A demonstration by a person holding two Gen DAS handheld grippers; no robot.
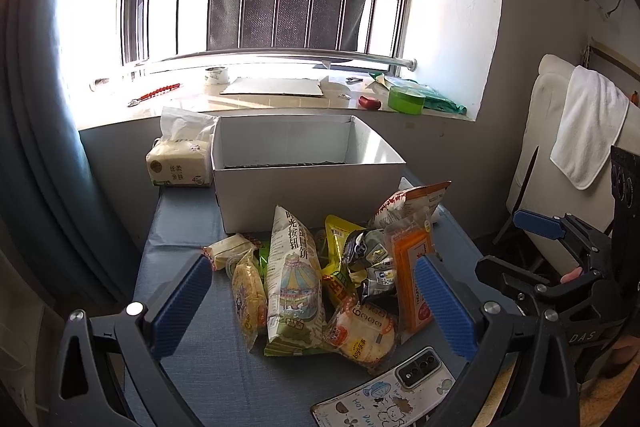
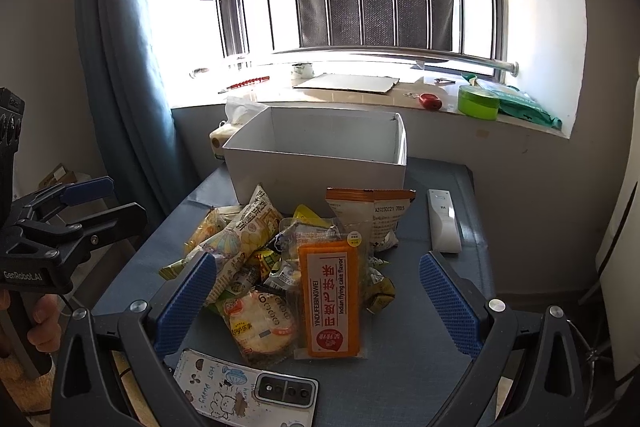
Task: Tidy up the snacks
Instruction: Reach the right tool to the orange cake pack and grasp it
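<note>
A heap of snack packets lies on the blue table [image 1: 180, 227] in front of an open white box [image 1: 304, 167], also seen in the right wrist view [image 2: 320, 163]. The heap includes a tall cartoon-printed bag [image 1: 294, 287], an orange flat-cake pack [image 2: 330, 301] [image 1: 412, 275], a round cracker pack [image 2: 260, 319] and a yellow bag [image 1: 249, 297]. My left gripper [image 1: 312, 307] is open and empty, hovering just before the heap. My right gripper [image 2: 318, 303] is open and empty, its fingers either side of the heap's near end; it shows in the left wrist view [image 1: 516, 235].
A phone in a cartoon case [image 2: 244, 393] lies at the table's near edge. A white remote [image 2: 443, 221] lies right of the heap. A tissue pack [image 1: 180, 163] stands left of the box. The windowsill [image 1: 280, 99] holds cardboard, tape rolls and small items. A chair with a towel [image 1: 588, 131] stands on the right.
</note>
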